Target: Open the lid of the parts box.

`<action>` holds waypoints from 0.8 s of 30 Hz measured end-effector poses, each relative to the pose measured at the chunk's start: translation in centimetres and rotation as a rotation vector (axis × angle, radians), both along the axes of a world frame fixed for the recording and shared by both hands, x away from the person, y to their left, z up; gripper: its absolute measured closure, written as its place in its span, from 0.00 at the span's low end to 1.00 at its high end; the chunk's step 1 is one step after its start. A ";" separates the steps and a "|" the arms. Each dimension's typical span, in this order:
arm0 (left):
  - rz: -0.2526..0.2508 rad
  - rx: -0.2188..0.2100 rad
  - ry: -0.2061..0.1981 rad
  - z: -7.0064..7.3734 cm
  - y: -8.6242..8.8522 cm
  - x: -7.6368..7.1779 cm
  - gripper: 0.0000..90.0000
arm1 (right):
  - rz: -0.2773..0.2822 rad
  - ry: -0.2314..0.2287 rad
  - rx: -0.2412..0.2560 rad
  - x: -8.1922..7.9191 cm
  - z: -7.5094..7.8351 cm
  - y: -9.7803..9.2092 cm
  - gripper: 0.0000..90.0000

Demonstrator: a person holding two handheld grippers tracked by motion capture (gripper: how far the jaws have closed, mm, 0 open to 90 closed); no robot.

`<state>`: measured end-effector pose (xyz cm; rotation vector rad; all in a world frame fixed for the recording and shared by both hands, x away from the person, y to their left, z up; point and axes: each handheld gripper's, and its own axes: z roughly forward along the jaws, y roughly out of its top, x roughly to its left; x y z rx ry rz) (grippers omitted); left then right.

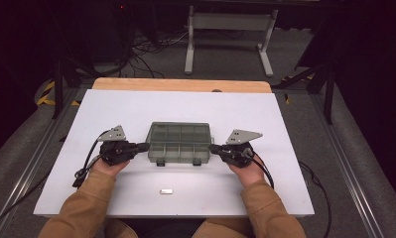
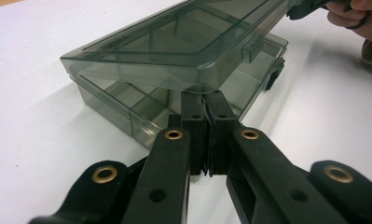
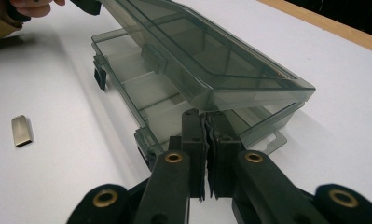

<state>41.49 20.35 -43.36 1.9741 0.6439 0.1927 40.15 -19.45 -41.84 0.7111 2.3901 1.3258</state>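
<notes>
- The compartment box [image 1: 179, 142] is smoky, see-through grey plastic, with dividers splitting the base into rows of cells and two dark latches along its near edge.
- It sits at the middle of the white table [image 1: 136, 106]; its long axis runs left to right, the latches toward the person.
- The left gripper [image 1: 145, 147] is at the box's left end and the right gripper [image 1: 213, 148] at its right end, both with jaws pressed together, their tips right under the lid's [image 2: 174, 42] end edges.
- The gripper views show the lid lifted off the base on the latch side, slanting; from the high view this gap is hard to tell.
- A small silver metal piece [image 1: 166, 191] lies near the table's front edge, well apart from the box; the right gripper view shows it too.
</notes>
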 end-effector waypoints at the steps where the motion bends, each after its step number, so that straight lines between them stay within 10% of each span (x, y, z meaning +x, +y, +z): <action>1: 0.005 -0.002 0.000 0.0 0.0 0.0 0.98 | 0.000 0.001 0.000 0.0 0.0 0.0 0.95; 17: 0.036 -0.003 -0.007 0.2 -0.2 -0.2 0.98 | -0.040 -0.016 -0.083 1.2 0.6 0.9 0.47; 24: 0.035 -0.002 -0.008 0.2 -0.1 -0.3 0.98 | -0.030 -0.039 -0.125 1.9 1.1 1.6 0.45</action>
